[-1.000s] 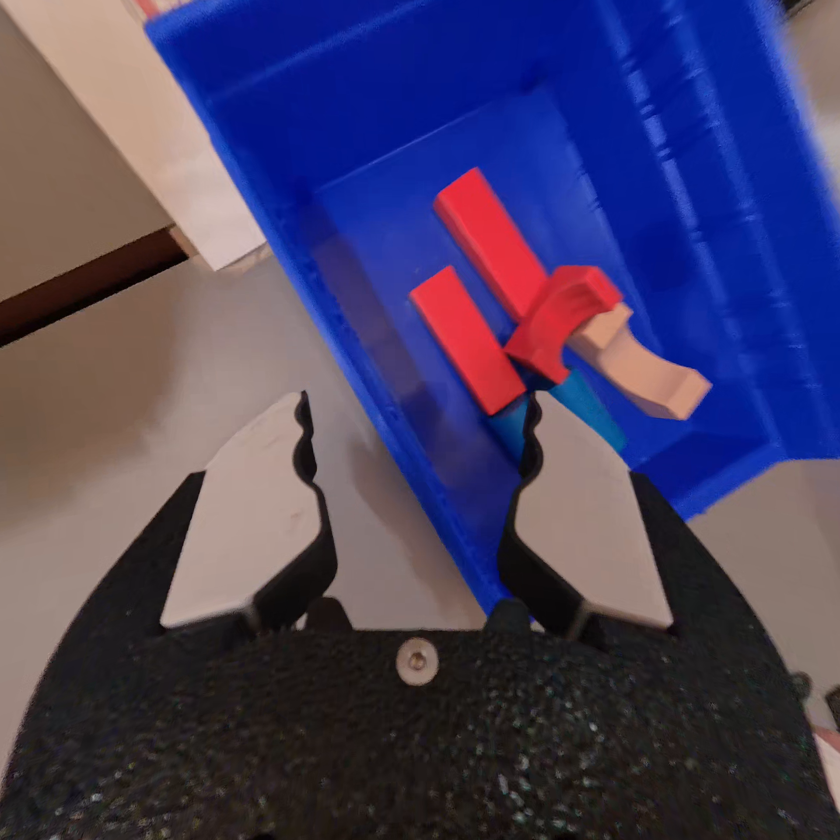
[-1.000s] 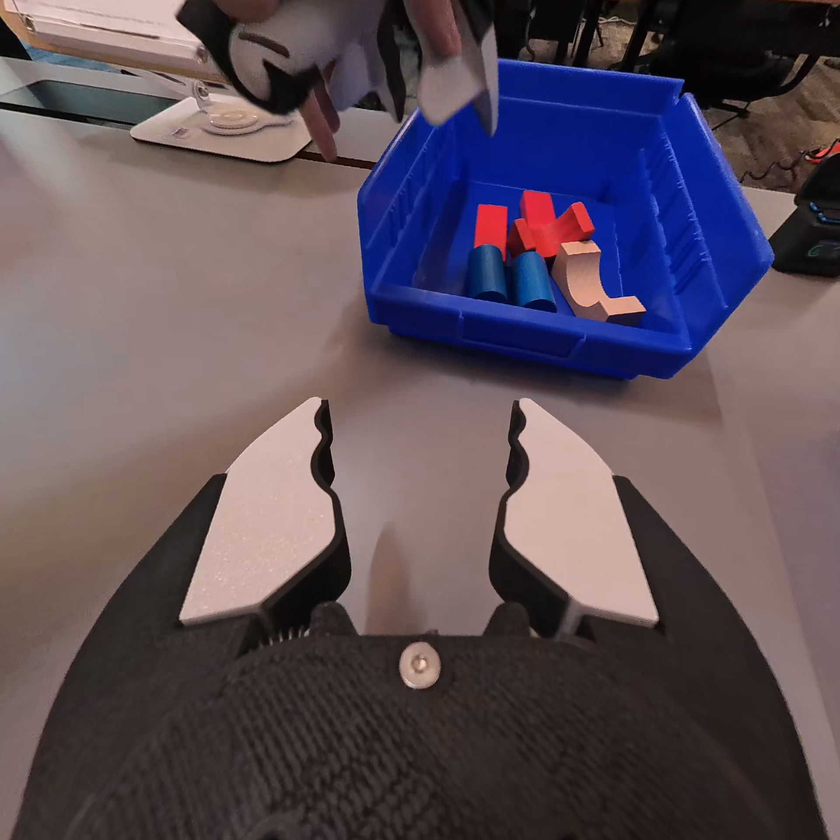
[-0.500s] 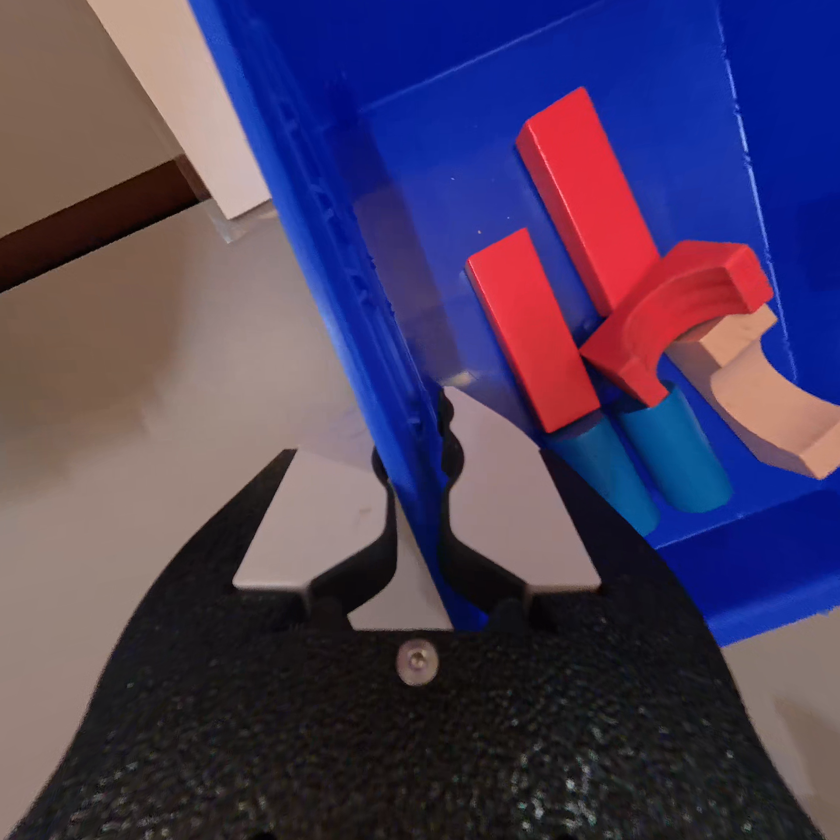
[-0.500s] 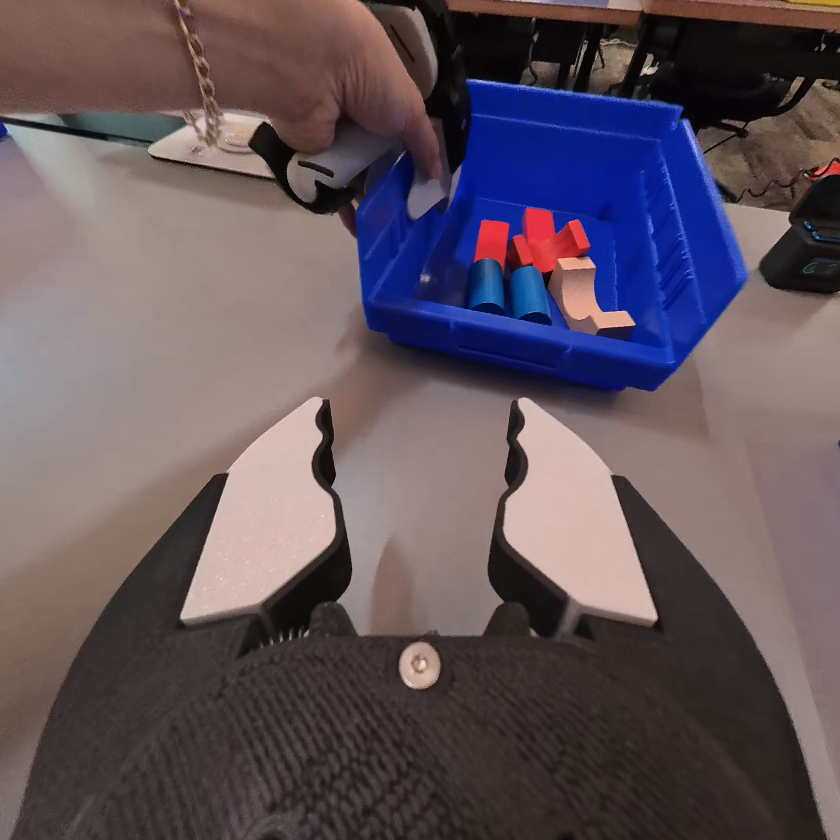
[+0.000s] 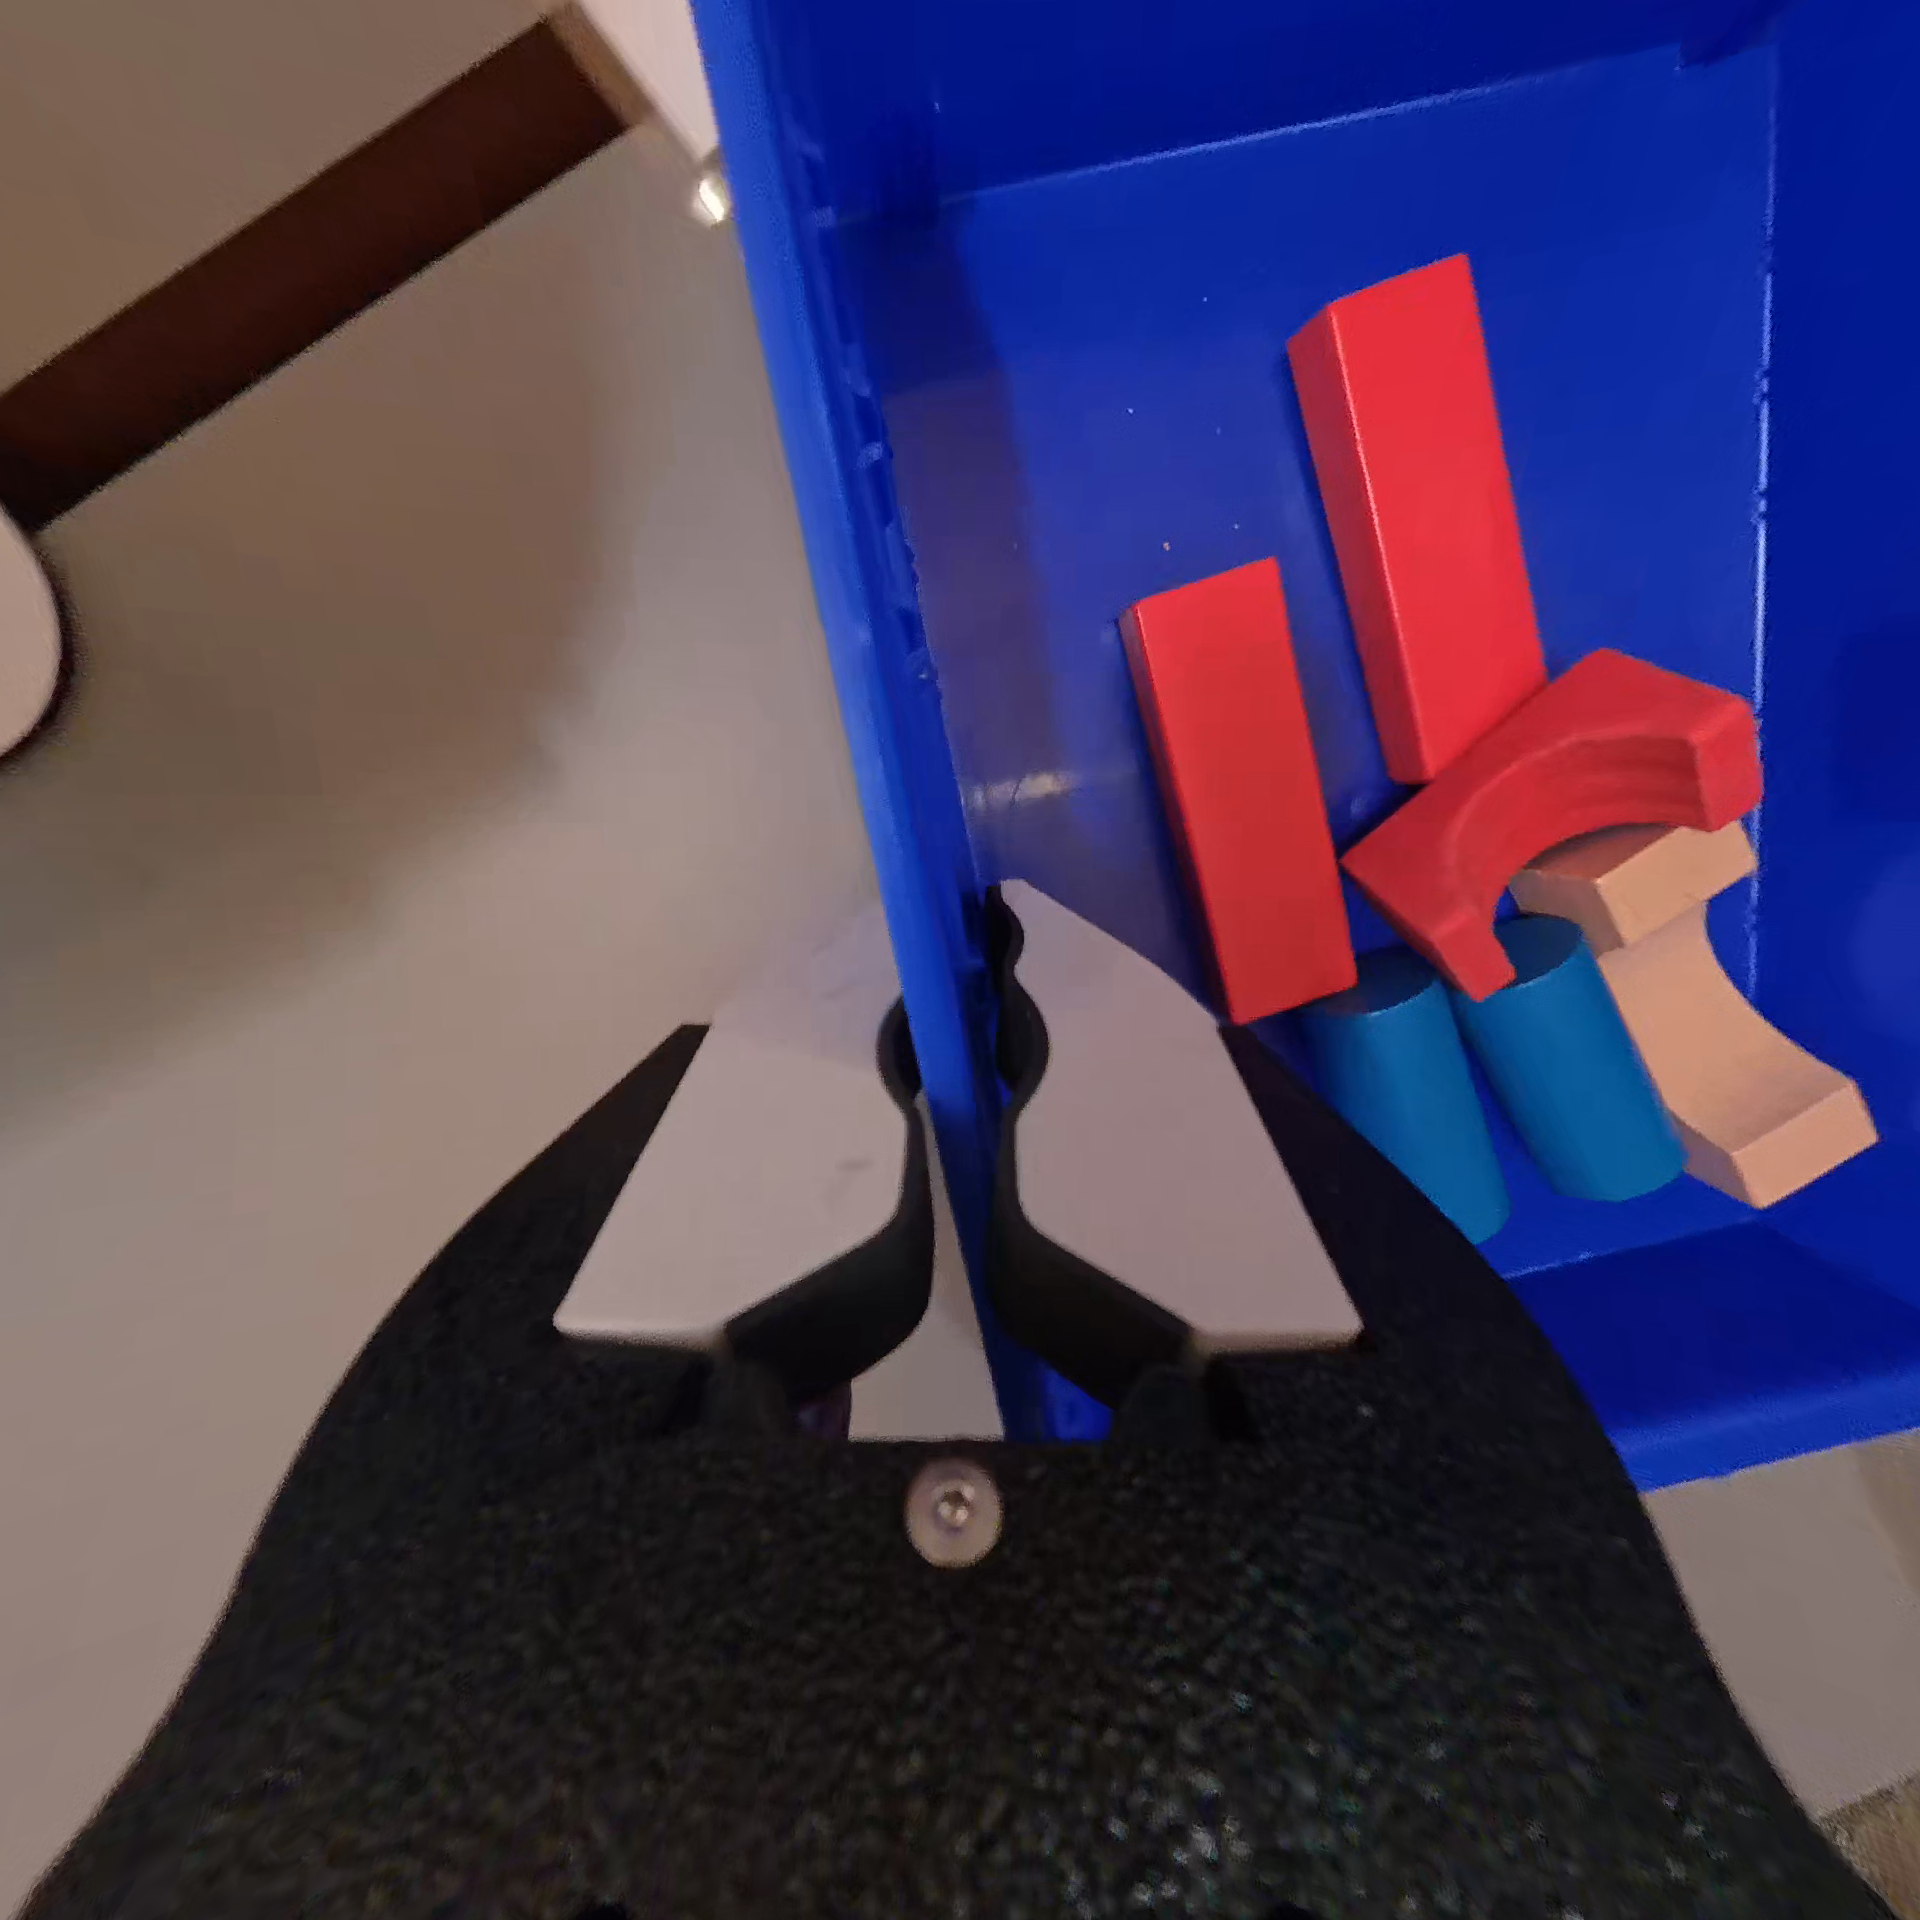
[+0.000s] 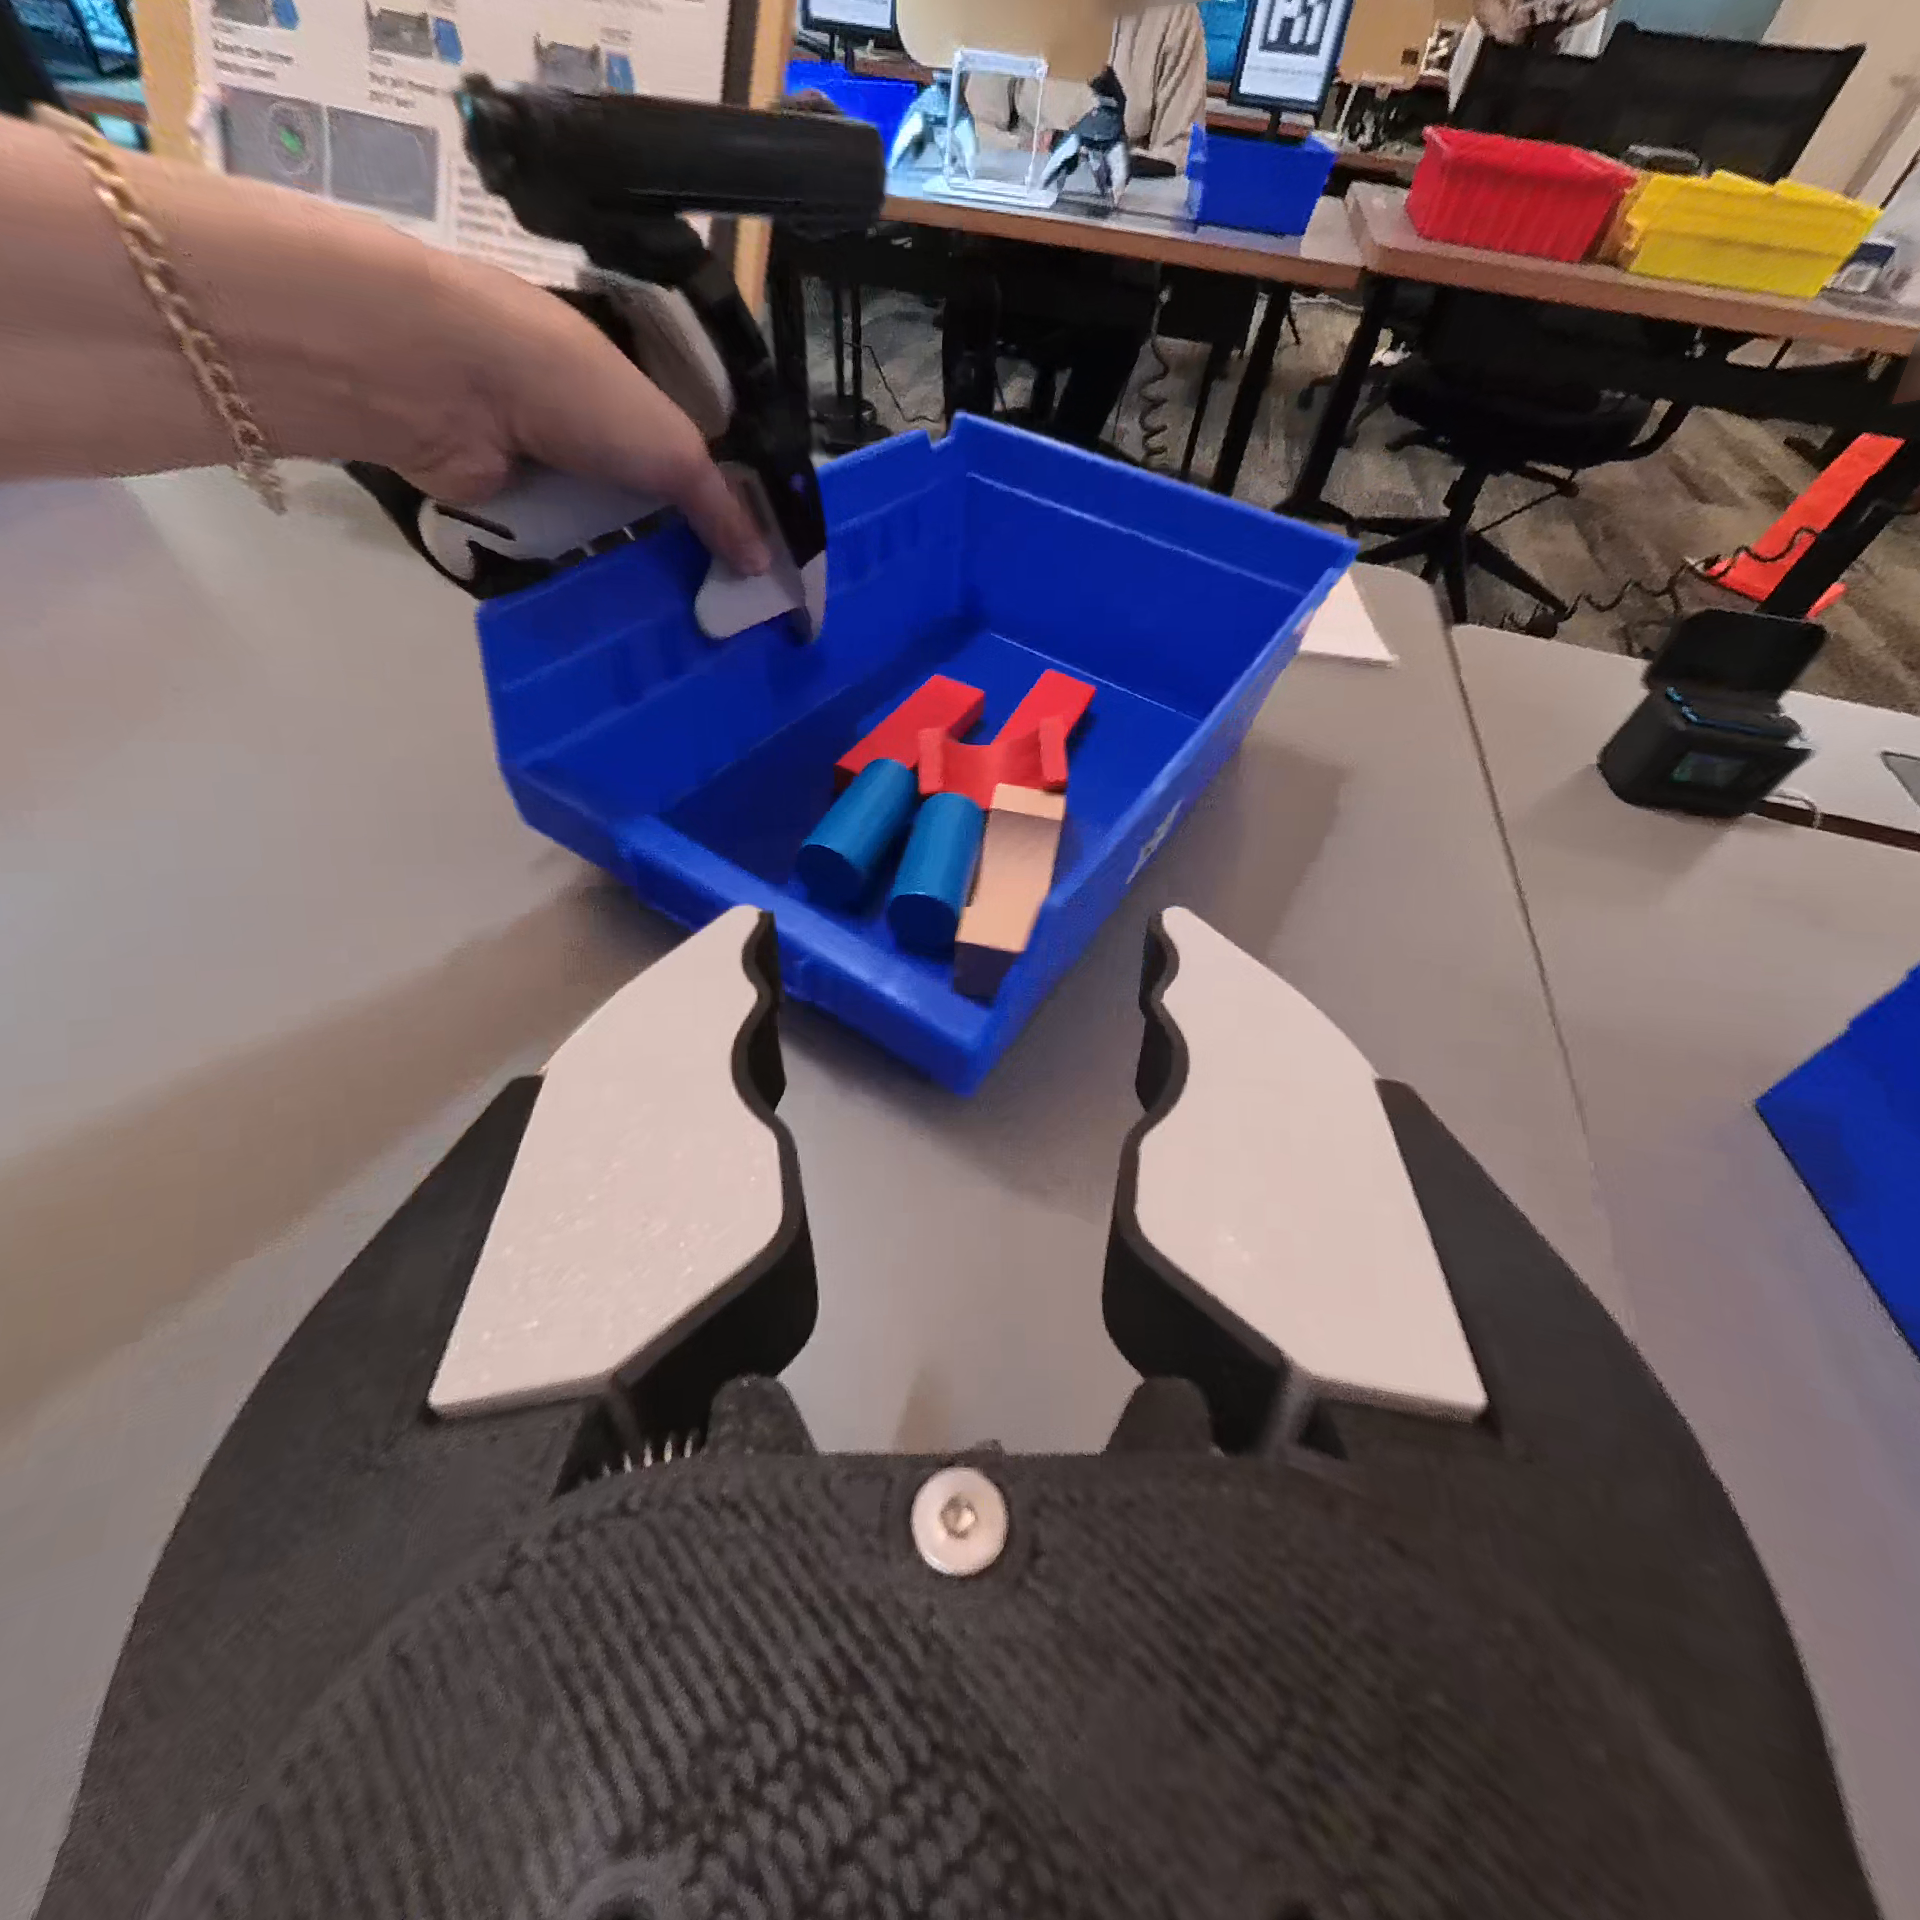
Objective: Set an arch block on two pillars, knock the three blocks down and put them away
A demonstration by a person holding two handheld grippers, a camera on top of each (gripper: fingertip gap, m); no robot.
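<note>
Your left gripper [image 5: 951, 997] pinches the blue bin [image 5: 1299, 364] side wall; only the right wrist view shows your right gripper [image 6: 956, 966] — fingers wide, empty — above the table [image 6: 260, 883], near the bin's front.

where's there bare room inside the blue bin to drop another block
Free: the bin floor between the left wall, clamped by the left gripper, and the nearer red bar; also the back strip beyond both bars. Crowded: the front right corner, where blue cylinders, red arch and tan arch cluster.

left tool [image 5: 956, 997] clamped on bin wall [image 5: 940, 935], bin turned
</note>
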